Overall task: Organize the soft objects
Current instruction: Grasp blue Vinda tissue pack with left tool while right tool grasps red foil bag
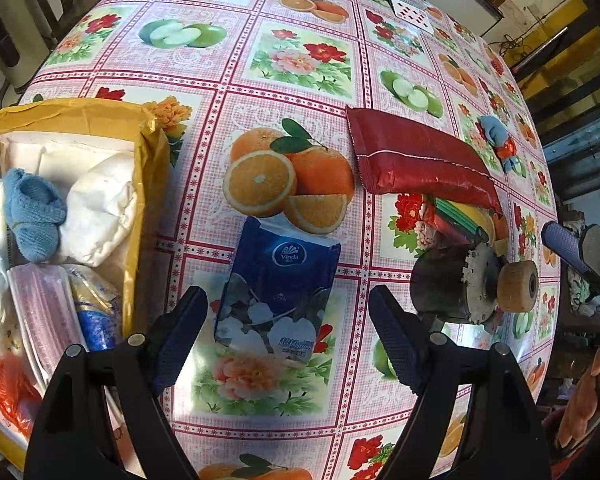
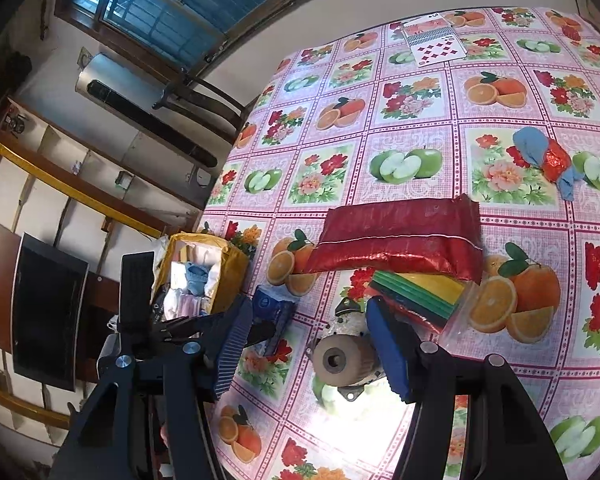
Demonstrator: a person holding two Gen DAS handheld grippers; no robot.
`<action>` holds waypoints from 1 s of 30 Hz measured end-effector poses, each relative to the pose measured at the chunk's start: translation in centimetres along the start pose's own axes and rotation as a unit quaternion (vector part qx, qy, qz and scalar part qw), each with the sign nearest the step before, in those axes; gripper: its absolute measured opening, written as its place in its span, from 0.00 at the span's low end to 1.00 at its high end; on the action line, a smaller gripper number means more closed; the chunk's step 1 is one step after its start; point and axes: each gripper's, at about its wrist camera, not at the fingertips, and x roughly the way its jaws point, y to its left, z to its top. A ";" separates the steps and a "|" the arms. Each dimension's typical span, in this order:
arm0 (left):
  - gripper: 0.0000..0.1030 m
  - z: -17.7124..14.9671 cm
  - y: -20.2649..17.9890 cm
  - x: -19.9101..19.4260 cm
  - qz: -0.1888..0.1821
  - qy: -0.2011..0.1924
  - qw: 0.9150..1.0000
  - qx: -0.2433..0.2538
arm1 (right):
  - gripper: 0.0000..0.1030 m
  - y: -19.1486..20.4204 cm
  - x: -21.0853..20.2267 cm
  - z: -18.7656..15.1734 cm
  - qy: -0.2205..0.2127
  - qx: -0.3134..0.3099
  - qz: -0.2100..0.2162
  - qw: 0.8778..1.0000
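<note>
A blue Vinda tissue pack [image 1: 276, 288] lies flat on the fruit-print tablecloth. My left gripper [image 1: 288, 320] is open just above it, one finger on each side of its near half. To the left stands a yellow box [image 1: 150, 184] that holds a blue knitted sock [image 1: 32, 216], white cloth [image 1: 100, 216] and other soft packets. My right gripper [image 2: 310, 348] is open too, with a metal part with a wooden roller [image 2: 336, 360] between its fingers; it touches neither. A red padded pouch [image 2: 400, 240] lies beyond, partly over a bag of coloured sheets [image 2: 420, 292].
A blue cloth bundle with a red wrapper [image 2: 540, 156] lies at the far right of the table. Playing cards [image 2: 432, 40] sit near the far edge. The metal part with a roller [image 1: 476, 284] is right of the tissue pack. Chairs and a cabinet stand beyond the table.
</note>
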 end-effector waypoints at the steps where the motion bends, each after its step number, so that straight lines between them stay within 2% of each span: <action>1: 0.80 0.0 -0.1 0.4 0.003 0.004 1.000 0.005 | 0.61 0.1 0.4 0.4 0.010 -0.011 -0.008 1.000; 6: 0.80 -0.4 -1.0 1.6 0.021 0.013 0.999 0.030 | 0.61 0.7 2.8 2.4 0.052 -0.090 -0.076 0.992; 9: 0.80 -0.4 -1.3 1.9 0.029 0.014 0.999 0.036 | 0.63 1.1 4.0 3.0 0.066 -0.153 -0.122 0.978; 12: 0.79 -0.4 -1.7 2.2 0.039 0.007 0.998 0.043 | 0.67 1.3 5.4 3.3 0.089 -0.200 -0.133 0.967; 16: 0.79 -0.5 -2.3 2.5 0.055 0.006 0.997 0.053 | 0.73 2.2 7.8 3.5 0.110 -0.280 -0.164 0.940; 19: 0.79 -0.4 -2.1 2.5 0.050 0.007 0.998 0.041 | 0.87 2.9 9.6 3.4 0.129 -0.355 -0.185 0.907; 21: 0.79 -0.4 -2.1 2.6 0.051 0.011 0.998 0.038 | 0.87 2.9 10.9 3.2 0.147 -0.395 -0.201 0.884; 23: 0.79 -0.5 -2.2 2.8 0.054 0.013 0.998 0.039 | 0.87 2.6 12.0 3.6 0.154 -0.412 -0.209 0.873; 25: 0.79 -0.3 -2.3 2.9 0.057 0.016 0.998 0.038 | 0.88 2.0 13.0 4.3 0.165 -0.413 -0.205 0.872; 27: 0.79 0.1 -2.2 2.9 0.053 0.017 0.998 0.030 | 0.93 1.2 14.0 5.1 0.176 -0.403 -0.195 0.877; 29: 0.79 0.4 -2.4 3.0 0.054 0.019 0.998 0.030 | 0.90 0.1 15.0 5.8 0.187 -0.373 -0.177 0.891; 30: 0.79 0.5 -2.3 3.0 0.055 0.019 0.998 0.030 | 0.93 -0.8 15.6 6.1 0.199 -0.342 -0.173 0.902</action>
